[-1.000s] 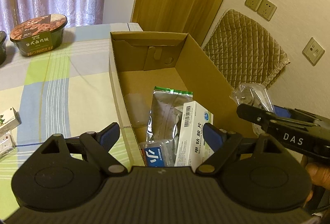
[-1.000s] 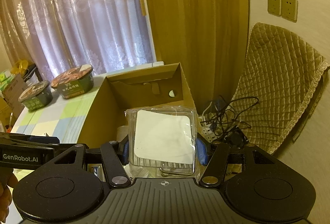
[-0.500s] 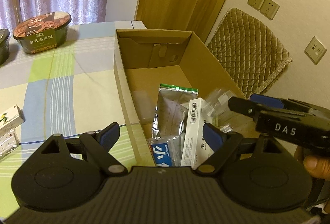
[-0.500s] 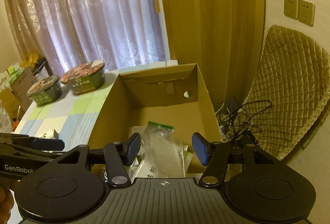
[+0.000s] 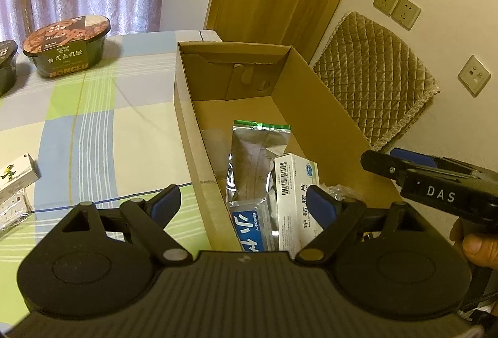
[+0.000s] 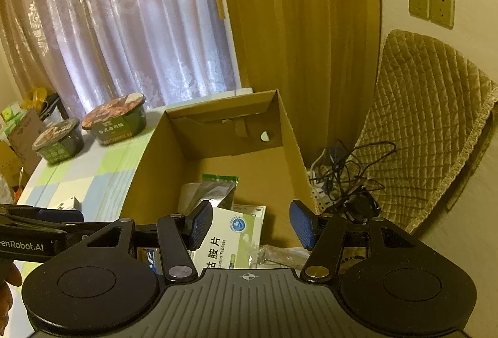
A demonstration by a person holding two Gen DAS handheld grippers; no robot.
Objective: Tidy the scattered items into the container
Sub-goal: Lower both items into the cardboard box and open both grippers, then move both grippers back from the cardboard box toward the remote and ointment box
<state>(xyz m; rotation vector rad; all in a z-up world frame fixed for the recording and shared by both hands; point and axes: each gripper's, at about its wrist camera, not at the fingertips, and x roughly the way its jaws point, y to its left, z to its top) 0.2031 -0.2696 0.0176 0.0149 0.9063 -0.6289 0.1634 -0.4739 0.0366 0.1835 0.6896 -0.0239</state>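
At the far left of your left wrist view, a small white carton with a green figure on it is lying on the checked tablecloth, with a clear packet just beside it at the edge of the frame. Farther back, two green instant-meal bowls are sitting near the curtain; the nearer bowl is in full view, the other is cut off by the frame edge.

You are holding the left gripper low over the near corner of the cardboard box, its jaws spread wide with nothing between the blue pads; one pad is hanging over the cloth, the other over the box interior. The box is standing open on the table by the wooden door.

Inside the box, a silver zip pouch with a green top strip is lying lengthwise, a blue-and-white sachet is resting at its near end, and a white medicine box with a barcode is leaning just to the right of them. A crumpled clear plastic pack is lying next to the medicine box, in front of your right tool.

You are carrying the right gripper above the box's right half, jaws parted wide and empty. To its right, a quilted cushion is leaning against the wall above a tangle of cables.
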